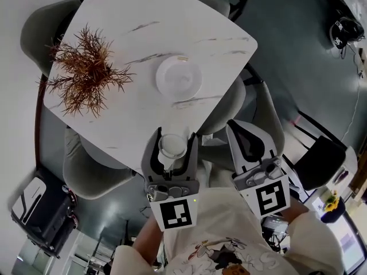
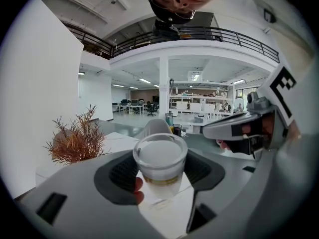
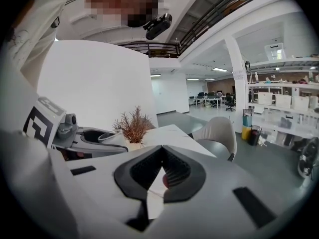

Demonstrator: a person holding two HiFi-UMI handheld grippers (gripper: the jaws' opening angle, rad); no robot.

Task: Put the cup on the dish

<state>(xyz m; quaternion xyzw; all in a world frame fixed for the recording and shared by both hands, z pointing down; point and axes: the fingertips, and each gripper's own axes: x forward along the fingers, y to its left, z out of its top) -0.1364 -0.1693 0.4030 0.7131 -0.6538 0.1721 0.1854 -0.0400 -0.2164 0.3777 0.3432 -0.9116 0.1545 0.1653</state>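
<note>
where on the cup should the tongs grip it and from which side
Round its side wall just under the rim, coming in level from the person's side, as the left tongs hold the cup now. It stands upright and narrows toward its base, so the wider rim should not slide down out of the grip and the mouth stays up.

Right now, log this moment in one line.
left gripper: shut on cup | right gripper: shut, empty | dish: bare, cup not yet there

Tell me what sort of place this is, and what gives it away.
Likely an open-plan office or lab: rows of desks with dark office chairs far back, white shelving racks, and a black-railed mezzanine balcony overhead.
</note>
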